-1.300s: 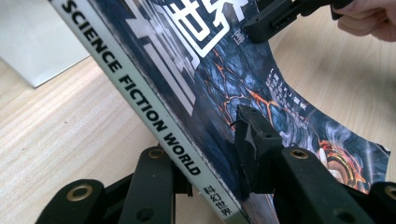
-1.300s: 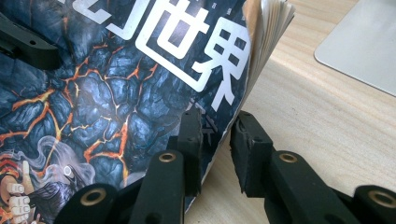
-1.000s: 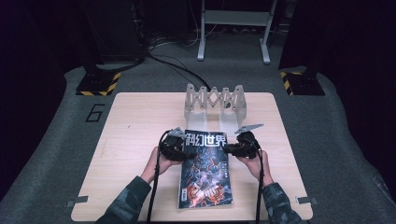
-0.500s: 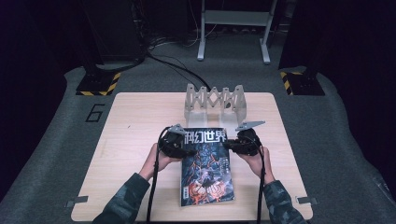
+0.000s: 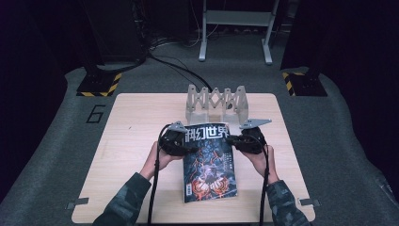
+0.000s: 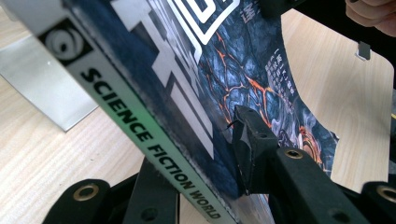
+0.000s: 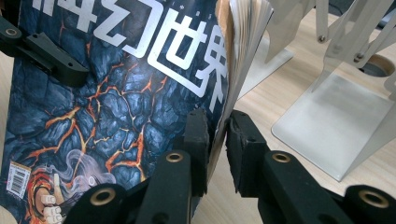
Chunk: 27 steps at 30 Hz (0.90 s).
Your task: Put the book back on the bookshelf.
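Observation:
A magazine point(image 5: 209, 165) with a dark blue cover, orange cracks and a white title hangs between both grippers, its top end raised off the table. My left gripper point(image 5: 190, 147) is shut on its spine edge near the top; in the left gripper view the spine point(image 6: 140, 126) reads "SCIENCE FICTION WORLD" and runs between the jaws of this gripper point(image 6: 201, 154), one of them under the cover. My right gripper point(image 5: 231, 140) is shut on the opposite page edge point(image 7: 219, 112), its pads point(image 7: 196, 126) pinching cover and pages. The left gripper point(image 7: 46, 51) also appears there.
A grey metal accordion file rack point(image 5: 216, 101) stands just beyond the magazine's top edge, its flat base plates point(image 7: 336, 107) close to my right gripper. The wooden table point(image 5: 131, 122) has bare room left and right. Dark floor with cables surrounds it.
Both grippers have carried the magazine a little farther from the person, toward the rack. The grips have not changed.

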### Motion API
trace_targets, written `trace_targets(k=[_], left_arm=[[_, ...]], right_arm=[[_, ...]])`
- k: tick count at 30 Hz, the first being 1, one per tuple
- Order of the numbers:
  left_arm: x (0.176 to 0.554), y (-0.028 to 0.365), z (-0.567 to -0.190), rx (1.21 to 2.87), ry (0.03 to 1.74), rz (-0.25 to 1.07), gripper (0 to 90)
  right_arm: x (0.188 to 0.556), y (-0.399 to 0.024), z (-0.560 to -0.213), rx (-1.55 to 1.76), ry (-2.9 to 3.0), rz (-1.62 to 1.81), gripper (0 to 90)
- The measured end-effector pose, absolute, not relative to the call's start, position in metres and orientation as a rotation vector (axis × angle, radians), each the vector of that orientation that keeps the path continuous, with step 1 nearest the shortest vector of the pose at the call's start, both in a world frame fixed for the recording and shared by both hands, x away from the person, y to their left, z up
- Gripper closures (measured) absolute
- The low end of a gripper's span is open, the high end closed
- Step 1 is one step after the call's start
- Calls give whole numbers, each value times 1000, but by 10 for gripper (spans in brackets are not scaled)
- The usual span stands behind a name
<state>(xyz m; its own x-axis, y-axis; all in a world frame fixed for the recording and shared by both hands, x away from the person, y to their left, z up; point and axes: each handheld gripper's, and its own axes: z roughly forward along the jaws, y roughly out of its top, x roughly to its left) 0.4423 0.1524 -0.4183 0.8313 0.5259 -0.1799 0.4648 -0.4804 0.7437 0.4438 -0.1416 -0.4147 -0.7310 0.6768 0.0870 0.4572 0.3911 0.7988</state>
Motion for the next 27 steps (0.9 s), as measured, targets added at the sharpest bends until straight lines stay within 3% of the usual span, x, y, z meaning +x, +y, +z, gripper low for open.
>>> trace_targets(k=[27], left_arm=[[438,146,-393,2149,595,330,719]], right_arm=[[438,-143,-387,921,2276,1300,800]])
